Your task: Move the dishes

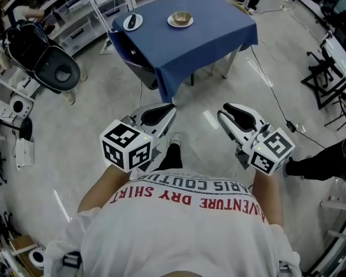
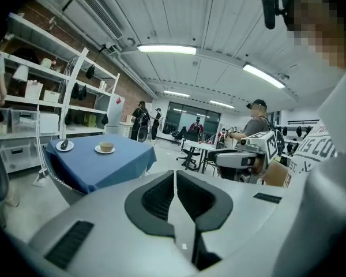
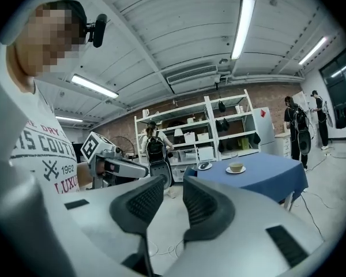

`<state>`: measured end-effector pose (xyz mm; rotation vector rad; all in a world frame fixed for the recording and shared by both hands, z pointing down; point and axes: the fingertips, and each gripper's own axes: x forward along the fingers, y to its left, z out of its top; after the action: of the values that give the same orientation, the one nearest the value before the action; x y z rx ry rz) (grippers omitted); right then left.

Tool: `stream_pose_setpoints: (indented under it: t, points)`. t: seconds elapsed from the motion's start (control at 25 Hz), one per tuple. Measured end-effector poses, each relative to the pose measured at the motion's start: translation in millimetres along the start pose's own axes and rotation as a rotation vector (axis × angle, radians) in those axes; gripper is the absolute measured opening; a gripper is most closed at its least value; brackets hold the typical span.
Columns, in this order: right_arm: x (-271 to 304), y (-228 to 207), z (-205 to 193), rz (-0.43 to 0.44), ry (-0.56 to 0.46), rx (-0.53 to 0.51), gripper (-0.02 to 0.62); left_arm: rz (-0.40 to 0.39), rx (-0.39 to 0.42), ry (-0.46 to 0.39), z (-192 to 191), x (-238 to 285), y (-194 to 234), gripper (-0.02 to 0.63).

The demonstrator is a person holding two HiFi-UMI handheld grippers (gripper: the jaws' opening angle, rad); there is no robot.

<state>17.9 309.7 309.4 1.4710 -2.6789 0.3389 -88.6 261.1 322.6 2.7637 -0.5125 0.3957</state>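
Well, we are only heading for the table (image 1: 219, 27) — touching no dish yet. Far ahead on its soft blue cloth, two round white plates are sitting: the left plate (image 1: 127, 25) carrying something dark, the right plate (image 1: 172, 22) a small tan bowl (image 1: 181, 18). The left gripper (image 2: 174, 176) is pressing its fingers together on nothing; the right gripper (image 3: 173, 188) is holding its fingers a little apart, empty. Next we are probably needing to get close — and open wider.

two plates (image 1: 127, 23) (image 1: 173, 22), one bowl (image 1: 182, 17), one blue table (image 1: 210, 30), two hand-held grippers (image 1: 172, 108) (image 1: 221, 114)
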Motion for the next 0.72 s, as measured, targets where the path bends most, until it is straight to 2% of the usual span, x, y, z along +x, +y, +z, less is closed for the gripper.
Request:
stream_pose_setpoints:
  t: [0.4, 0.56, 0.72]
  points:
    - [120.8, -113.2, 42.6, -0.026, 0.017, 0.022, 0.241, -0.023, -0.012, 0.017, 72.8, 82.8, 145.1, 0.037]
    - [161.6, -160.3, 55.9, -0.051, -0.007, 0.044, 0.278, -0.005, -0.027, 0.021, 93.4, 112.8, 206.4, 0.037]
    - [189.8, -199.9, 66.1, -0.062, -0.051, 0.061, 0.296, 0.007, -0.049, 0.025, 106.2, 139.1, 248.9, 0.038]
